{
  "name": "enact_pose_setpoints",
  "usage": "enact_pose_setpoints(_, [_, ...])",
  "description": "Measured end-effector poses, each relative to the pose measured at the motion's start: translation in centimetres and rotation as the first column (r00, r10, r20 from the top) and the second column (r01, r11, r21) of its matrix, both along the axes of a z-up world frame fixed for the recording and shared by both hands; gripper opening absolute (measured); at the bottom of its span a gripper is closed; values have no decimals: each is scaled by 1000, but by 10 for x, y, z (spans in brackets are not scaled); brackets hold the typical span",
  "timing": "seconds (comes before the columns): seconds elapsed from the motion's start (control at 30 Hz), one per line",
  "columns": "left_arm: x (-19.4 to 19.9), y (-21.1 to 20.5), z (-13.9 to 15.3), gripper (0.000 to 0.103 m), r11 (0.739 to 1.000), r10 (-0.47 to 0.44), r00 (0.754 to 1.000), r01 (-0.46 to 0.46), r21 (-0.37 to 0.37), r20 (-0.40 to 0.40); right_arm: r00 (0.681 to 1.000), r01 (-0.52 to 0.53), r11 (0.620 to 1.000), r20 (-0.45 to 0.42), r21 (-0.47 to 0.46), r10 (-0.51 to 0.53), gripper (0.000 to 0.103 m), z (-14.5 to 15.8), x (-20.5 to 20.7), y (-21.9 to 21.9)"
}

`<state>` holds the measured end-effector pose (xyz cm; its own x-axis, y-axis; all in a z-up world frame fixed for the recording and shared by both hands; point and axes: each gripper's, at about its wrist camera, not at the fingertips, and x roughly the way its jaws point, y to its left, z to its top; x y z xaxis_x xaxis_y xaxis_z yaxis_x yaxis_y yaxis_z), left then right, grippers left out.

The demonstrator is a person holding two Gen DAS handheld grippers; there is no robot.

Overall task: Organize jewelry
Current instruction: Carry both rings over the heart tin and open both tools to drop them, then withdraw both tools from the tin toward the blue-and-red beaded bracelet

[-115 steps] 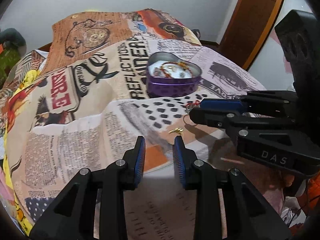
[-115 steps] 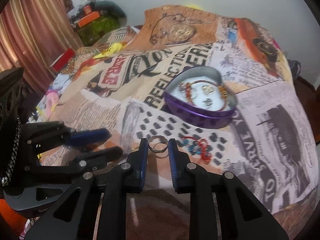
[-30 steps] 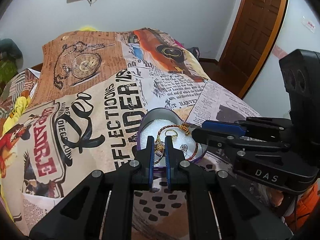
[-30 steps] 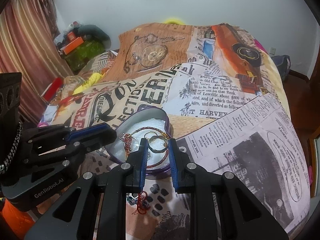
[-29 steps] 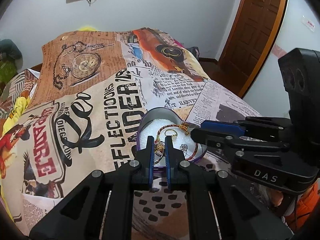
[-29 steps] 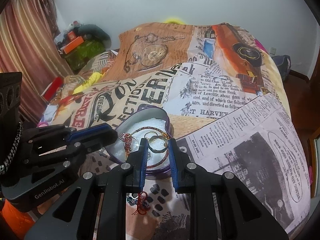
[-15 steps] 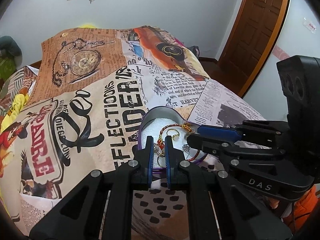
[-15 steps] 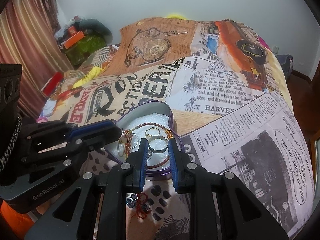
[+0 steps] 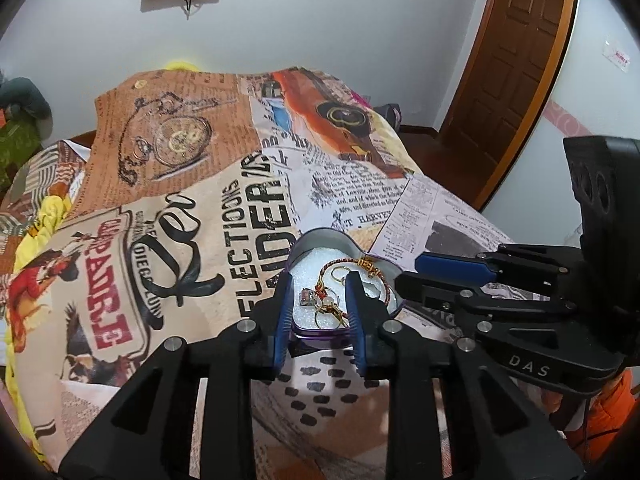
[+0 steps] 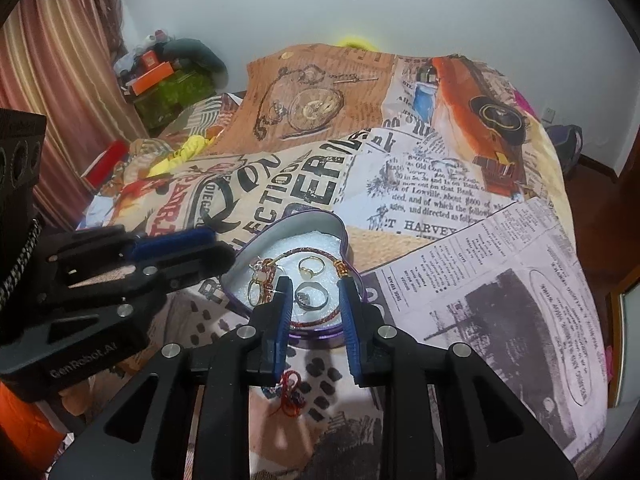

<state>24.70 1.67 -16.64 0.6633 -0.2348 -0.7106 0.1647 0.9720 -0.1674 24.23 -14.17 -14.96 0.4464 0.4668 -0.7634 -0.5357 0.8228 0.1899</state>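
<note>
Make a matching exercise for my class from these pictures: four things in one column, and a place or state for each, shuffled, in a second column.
Things:
1. silver ring
2. red thread charm
3. heart-shaped tin
4. left gripper

Places or states:
A. on the bedspread, outside the tin
B. open, holding nothing
C. lying on the white foam inside the tin
D. lidless, on the newspaper-print bedspread

Pairs: 1-C, 2-A, 3-D, 4-B

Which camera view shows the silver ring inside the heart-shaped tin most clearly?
The right wrist view: the silver ring lies flat and unobstructed on the white lining of the heart-shaped tin, framed between that gripper's open jaws. In the left wrist view it cannot be told apart; a finger and tangled jewelry cover that area.
</note>
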Motion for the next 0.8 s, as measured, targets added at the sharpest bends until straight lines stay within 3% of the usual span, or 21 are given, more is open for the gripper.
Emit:
enact_pose_setpoints(0.23, [-14,-4,15,31,999,6,1000,-7,36,19,1000,12,1000,20,1,-12,22,13,-12,-9])
enact_pose_setpoints(0.33, [-22,-6,16,31,999,3,1000,-4,40,19,999,20,1000,25,2,-20,35,17,-18,-14])
enact_pose_setpoints(0.5, [-38,-14,4,32,999,-17,1000,18,50,-26,999,44,999,32,-4,-44,38,19,-28,-26])
enact_pose_setpoints(0.8, [-41,-23,-27,32,998,-23,992,29,48,-126,997,65,997,-31,-29,-66,38,0,-41,-39])
